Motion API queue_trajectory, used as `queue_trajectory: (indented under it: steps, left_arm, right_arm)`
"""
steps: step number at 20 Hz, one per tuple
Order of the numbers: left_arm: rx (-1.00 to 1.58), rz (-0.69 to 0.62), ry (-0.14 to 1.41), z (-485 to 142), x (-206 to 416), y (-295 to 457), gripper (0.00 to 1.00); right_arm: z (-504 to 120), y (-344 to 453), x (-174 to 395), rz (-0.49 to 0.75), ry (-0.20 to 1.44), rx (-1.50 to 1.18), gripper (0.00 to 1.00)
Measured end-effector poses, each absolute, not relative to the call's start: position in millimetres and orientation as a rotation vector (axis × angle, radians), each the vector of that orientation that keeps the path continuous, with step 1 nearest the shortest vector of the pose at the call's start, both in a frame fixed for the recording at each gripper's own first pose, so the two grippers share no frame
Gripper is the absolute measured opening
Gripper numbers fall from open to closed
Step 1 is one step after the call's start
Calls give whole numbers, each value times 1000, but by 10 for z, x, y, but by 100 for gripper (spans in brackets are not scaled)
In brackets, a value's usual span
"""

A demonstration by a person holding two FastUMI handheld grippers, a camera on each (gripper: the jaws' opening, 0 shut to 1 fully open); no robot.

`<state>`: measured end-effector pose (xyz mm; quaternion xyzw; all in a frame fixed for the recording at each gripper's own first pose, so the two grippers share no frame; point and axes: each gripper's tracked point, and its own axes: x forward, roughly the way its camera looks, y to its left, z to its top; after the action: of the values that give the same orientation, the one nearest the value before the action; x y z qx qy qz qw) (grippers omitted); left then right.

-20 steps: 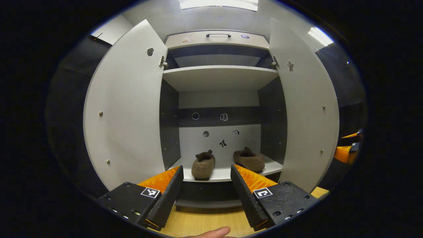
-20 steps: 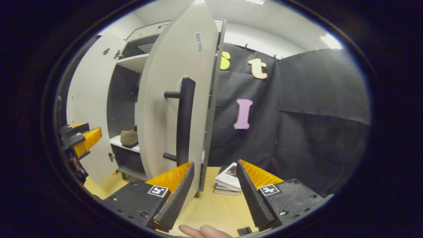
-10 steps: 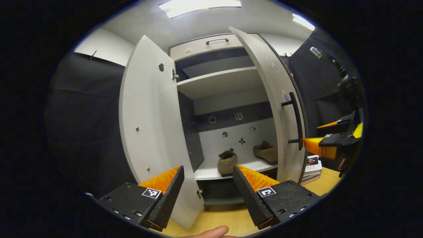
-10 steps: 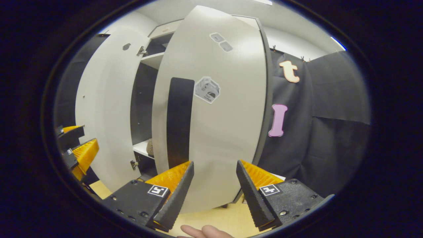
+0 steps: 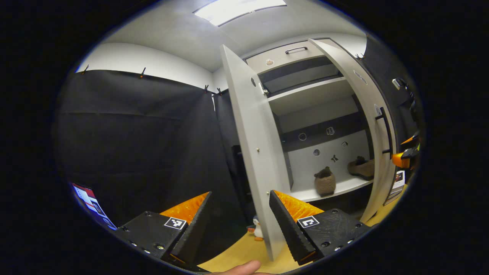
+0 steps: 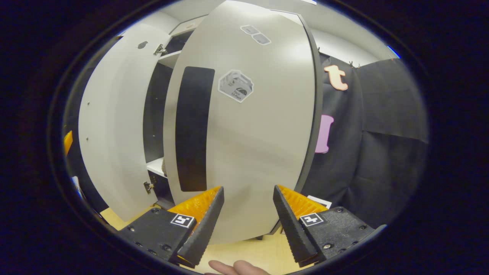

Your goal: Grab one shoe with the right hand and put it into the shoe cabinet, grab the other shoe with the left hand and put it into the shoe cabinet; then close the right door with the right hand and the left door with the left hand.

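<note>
Two brown fuzzy shoes (image 5: 325, 181) (image 5: 361, 168) stand on the lower shelf (image 5: 305, 195) of the white shoe cabinet. The left door (image 5: 254, 152) stands out edge-on, and its lower edge is just beside my open left gripper (image 5: 240, 193), which points past the door's outer side. In the right gripper view the right door (image 6: 259, 133) is partly swung in, with its black handle (image 6: 193, 126) facing me. My right gripper (image 6: 248, 188) is open right in front of that door face, holding nothing. It also shows at the right door's edge (image 5: 407, 154) in the left gripper view.
Black cloth walls flank the cabinet. A small penguin toy (image 5: 258, 229) sits on the wooden floor behind the left door. A screen (image 5: 89, 202) glows low on the left. Books (image 5: 397, 181) lie on the floor right of the cabinet. The upper shelf (image 5: 309, 93) is bare.
My left gripper has swung left, from facing the shelf to the left door's edge and outer side. The right door has swung further in, with my right gripper following its face.
</note>
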<state>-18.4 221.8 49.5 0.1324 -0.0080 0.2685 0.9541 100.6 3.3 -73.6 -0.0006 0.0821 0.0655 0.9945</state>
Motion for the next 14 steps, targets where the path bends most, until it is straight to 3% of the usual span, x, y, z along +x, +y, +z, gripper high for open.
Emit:
queue_trajectory:
  steps: [2, 7, 12, 14]
  left_arm:
    - [303, 589, -24, 508, -183, 2604, 93]
    - [197, 458, 158, -127, 432, 2858, 97]
    - [427, 488, 139, -15, 408, 2784, 86]
    - [401, 486, 149, -1, 405, 2749, 84]
  right_arm:
    - [-718, 86, 927, 132, 155, -21, 86]
    - [-899, 40, 716, 121, 173, -158, 86]
    - [-1035, -16, 686, 109, 215, -194, 89]
    - [-1059, -7, 724, 104, 233, -170, 89]
